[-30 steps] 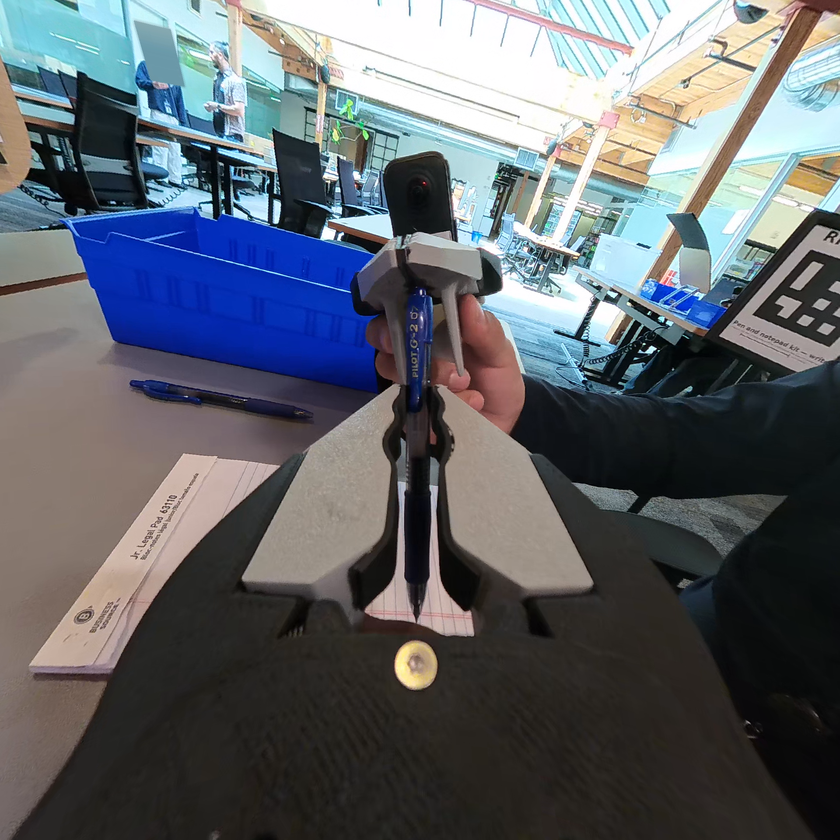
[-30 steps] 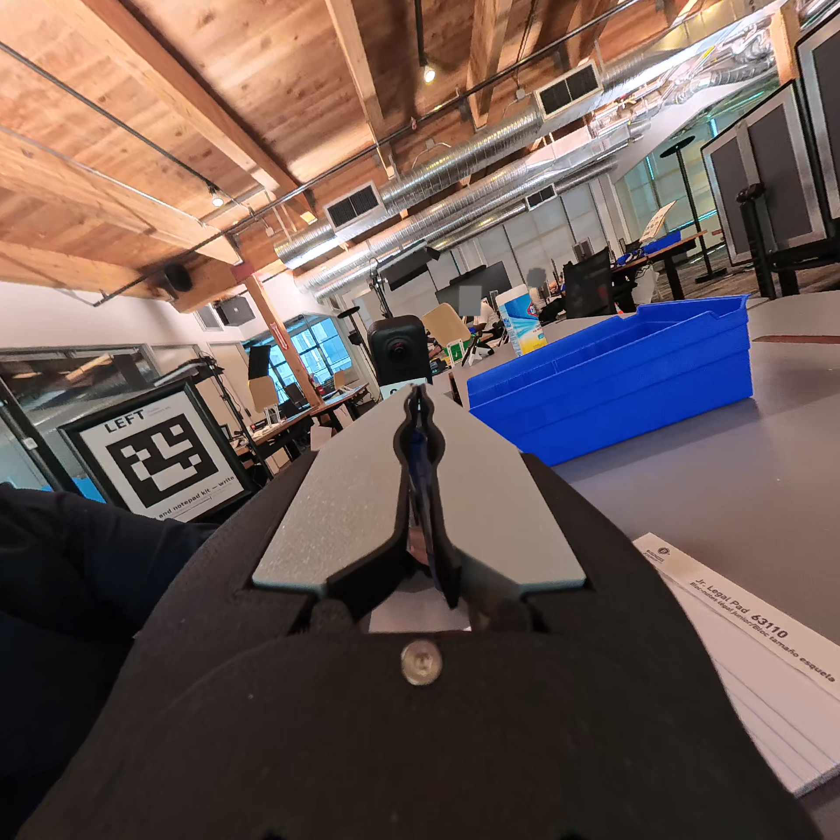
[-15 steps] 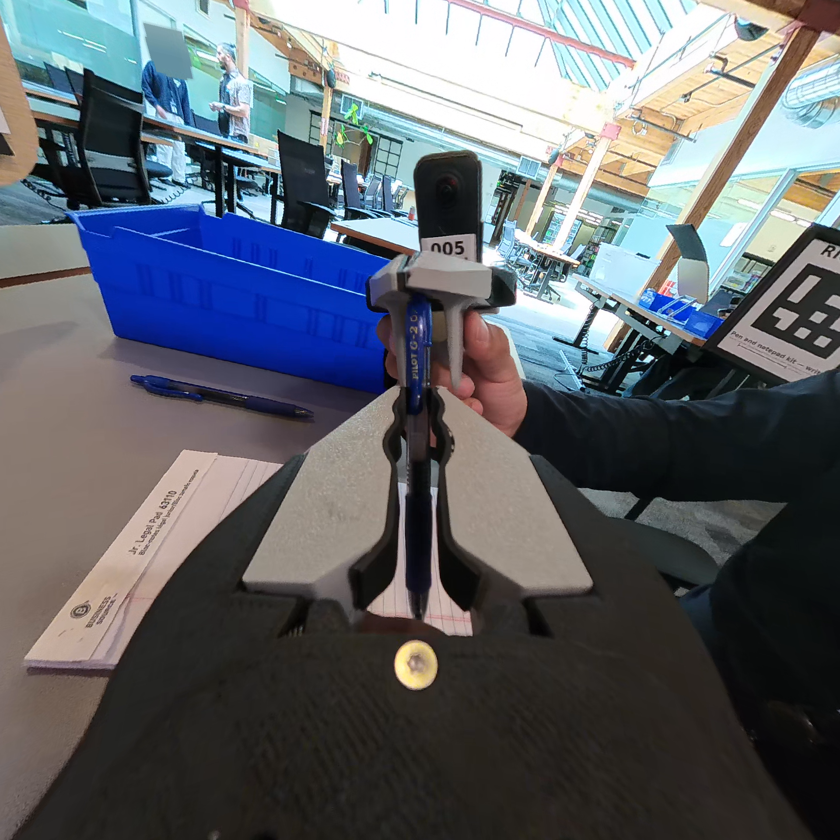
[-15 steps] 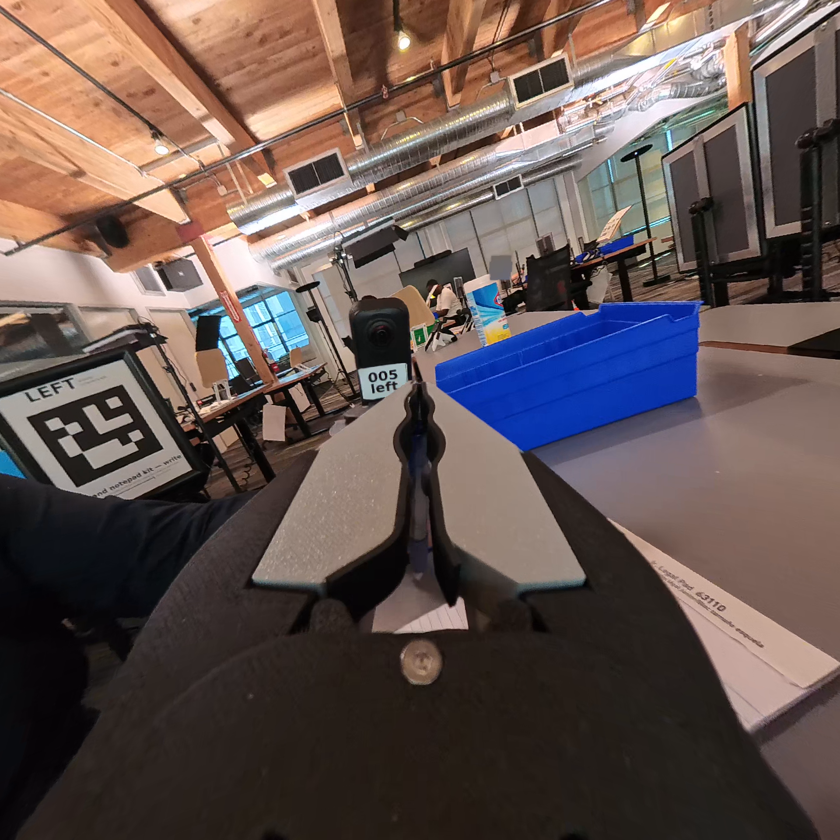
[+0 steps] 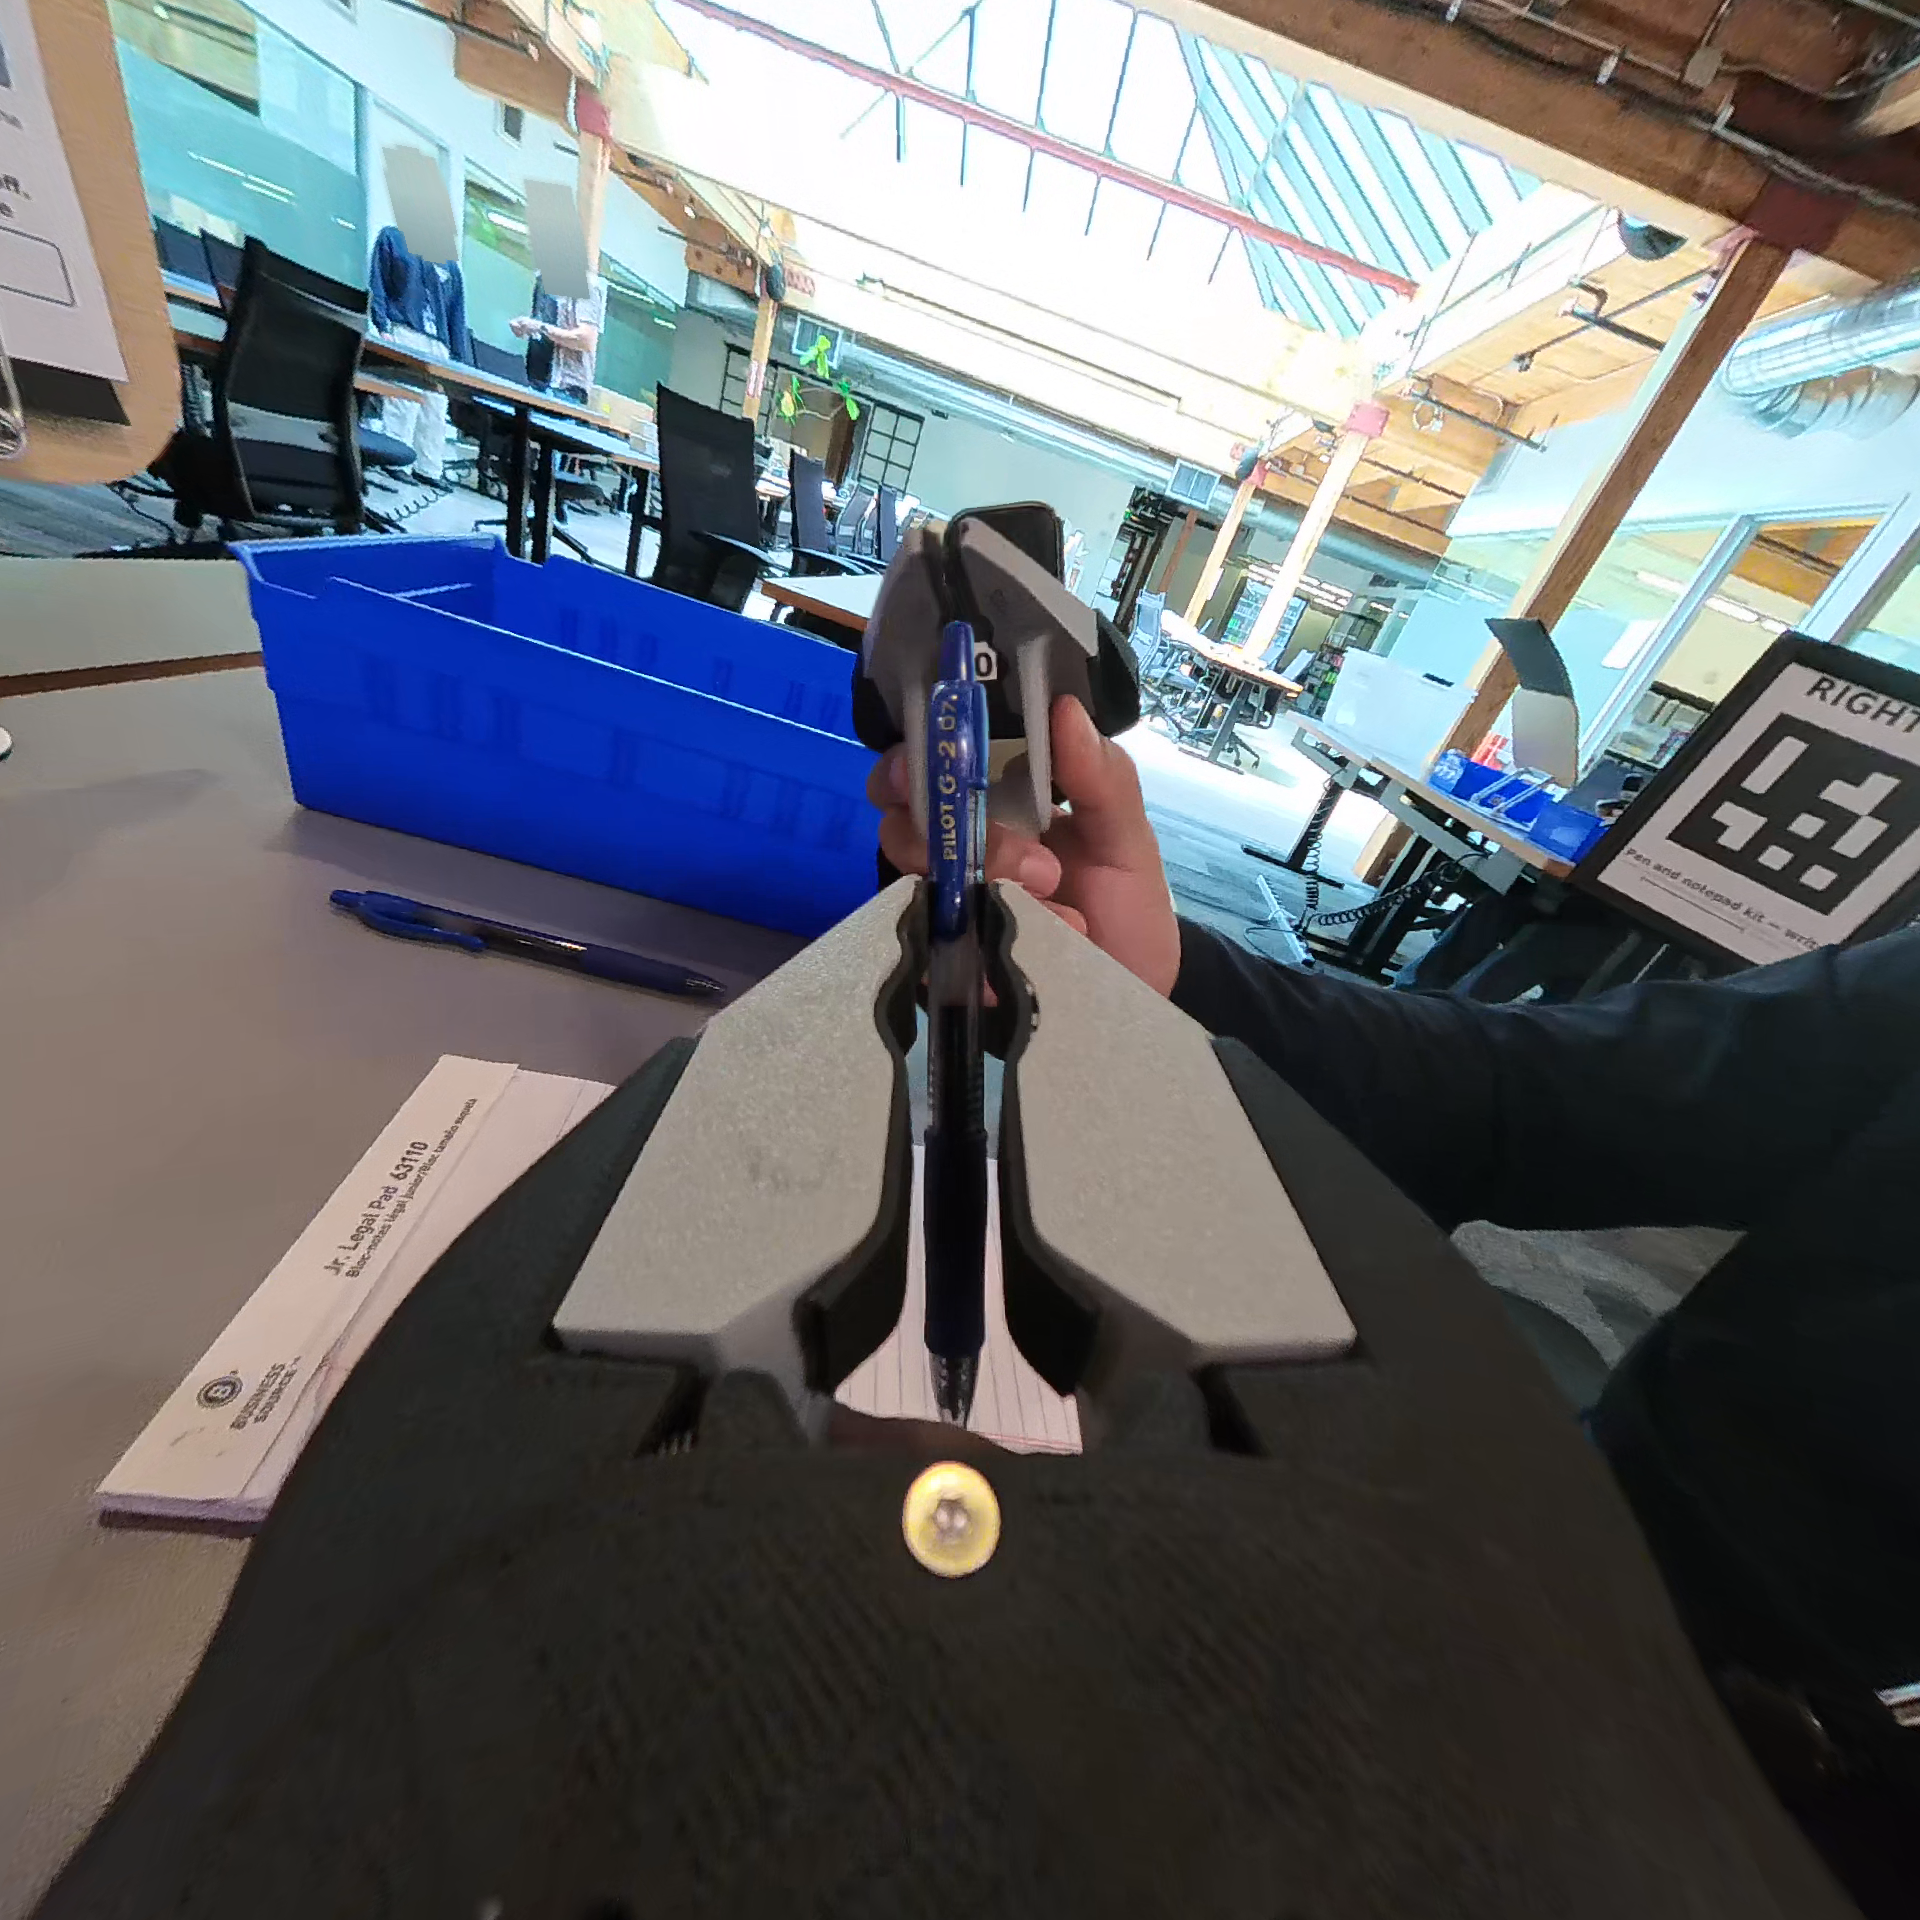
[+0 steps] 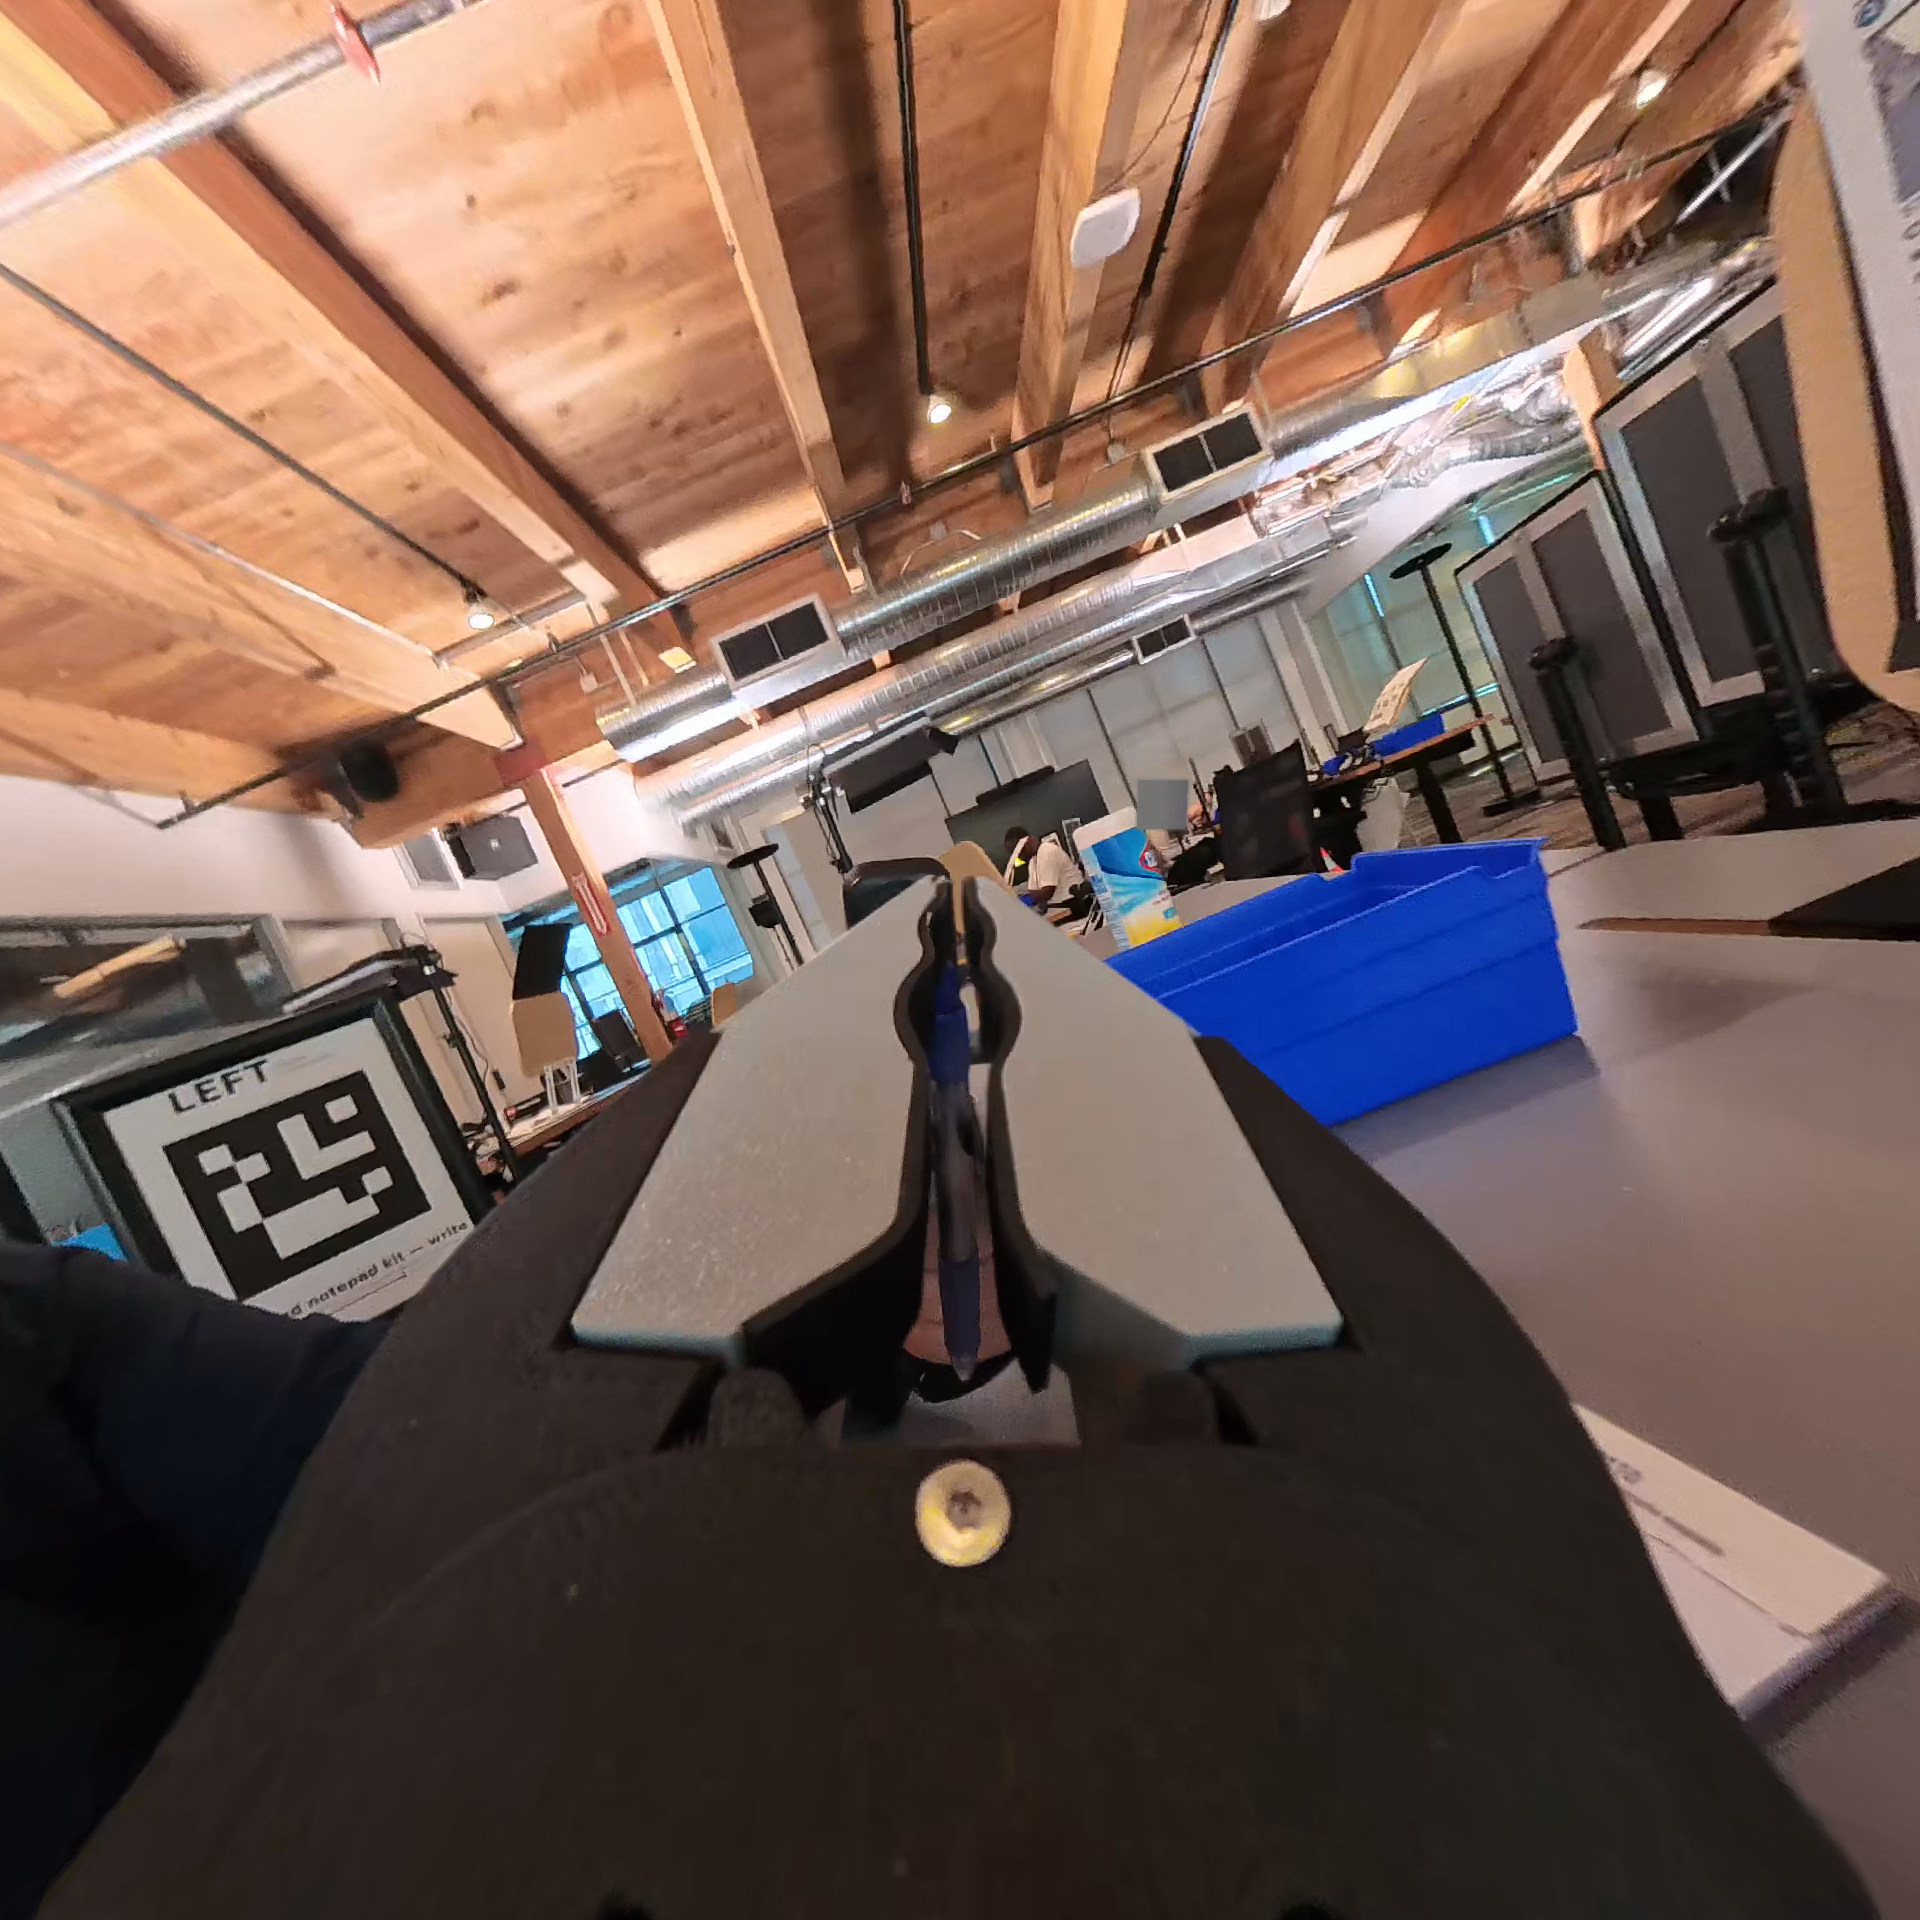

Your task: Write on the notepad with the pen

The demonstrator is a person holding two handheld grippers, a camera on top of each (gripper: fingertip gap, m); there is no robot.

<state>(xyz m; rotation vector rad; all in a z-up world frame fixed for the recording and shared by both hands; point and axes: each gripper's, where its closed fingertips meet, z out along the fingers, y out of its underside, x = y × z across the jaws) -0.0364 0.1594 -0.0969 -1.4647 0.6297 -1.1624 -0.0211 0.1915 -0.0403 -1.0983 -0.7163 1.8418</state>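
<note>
A blue gel pen is seen clamped between the narrowed fingers of the left gripper, its shaft running along the slot and its tip pointing back toward the gripper's body, over the ruled page. The upper end of the same pen, with its clip, is caught at the fingertips of the right gripper, which is held just beyond the left gripper by a hand in a dark sleeve. In the right wrist view the pen is likewise seen pinched in the nearly closed slot of the right gripper, so that the pen is gripped by both tools at once.

The notepad lies flat on the grey table, under and to the left of the left gripper; its white binding strip bears printing. In the right wrist view a corner of the notepad appears below and to the right of the gripper.

A second blue pen lies on the table ahead and to the left of the left gripper, just before a blue plastic bin. A board with a black-and-white marker stands to the right.
</note>
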